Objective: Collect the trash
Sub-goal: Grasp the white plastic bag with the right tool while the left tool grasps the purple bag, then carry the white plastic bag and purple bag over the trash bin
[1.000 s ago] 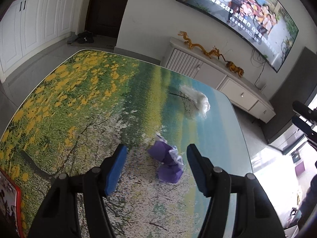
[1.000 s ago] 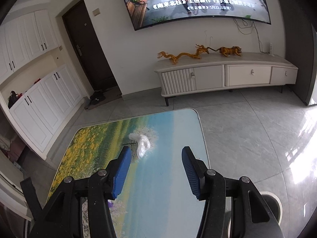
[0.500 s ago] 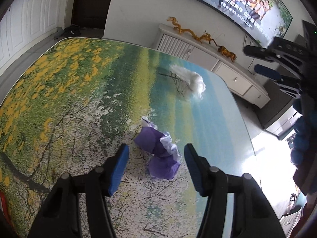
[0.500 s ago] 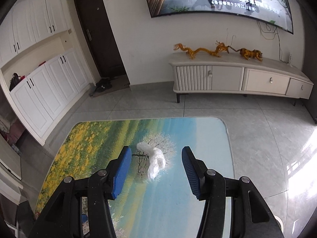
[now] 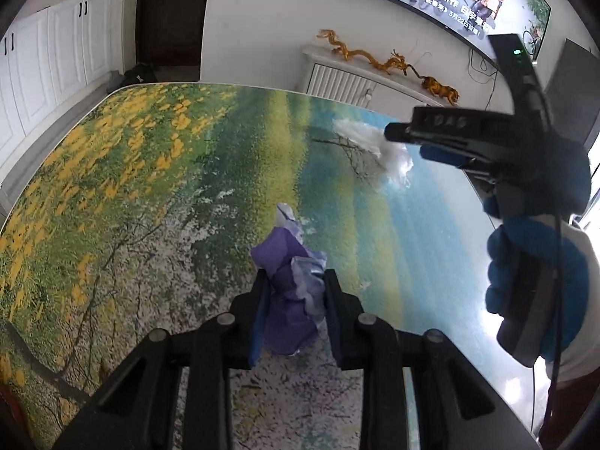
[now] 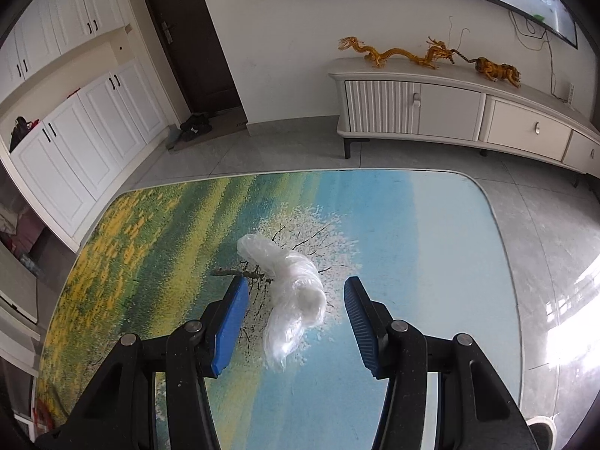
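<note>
A crumpled purple paper wad (image 5: 288, 300) lies on the landscape-printed table (image 5: 150, 172). My left gripper (image 5: 296, 281) is closing on it, and both blue pads touch its sides. Further back lies a crumpled clear plastic bag (image 5: 360, 137). In the right wrist view this bag (image 6: 288, 281) sits between the blue pads of my right gripper (image 6: 296, 288), which stands open with a gap on each side. The left wrist view shows the right gripper (image 5: 412, 146) from the side, held by a blue-gloved hand (image 5: 532, 273), right above the bag.
The table's rounded far edge (image 6: 483, 191) drops to a grey tiled floor. A white TV cabinet (image 6: 450, 112) with golden dragon figures stands against the far wall. White cupboards (image 6: 75, 142) line the left side. A red object (image 5: 7, 405) shows at the table's near left corner.
The left jaws have narrowed from wide apart onto the purple wad as the gripper sank toward it. The right gripper has come down and forward until the plastic bag sits between its pads.
</note>
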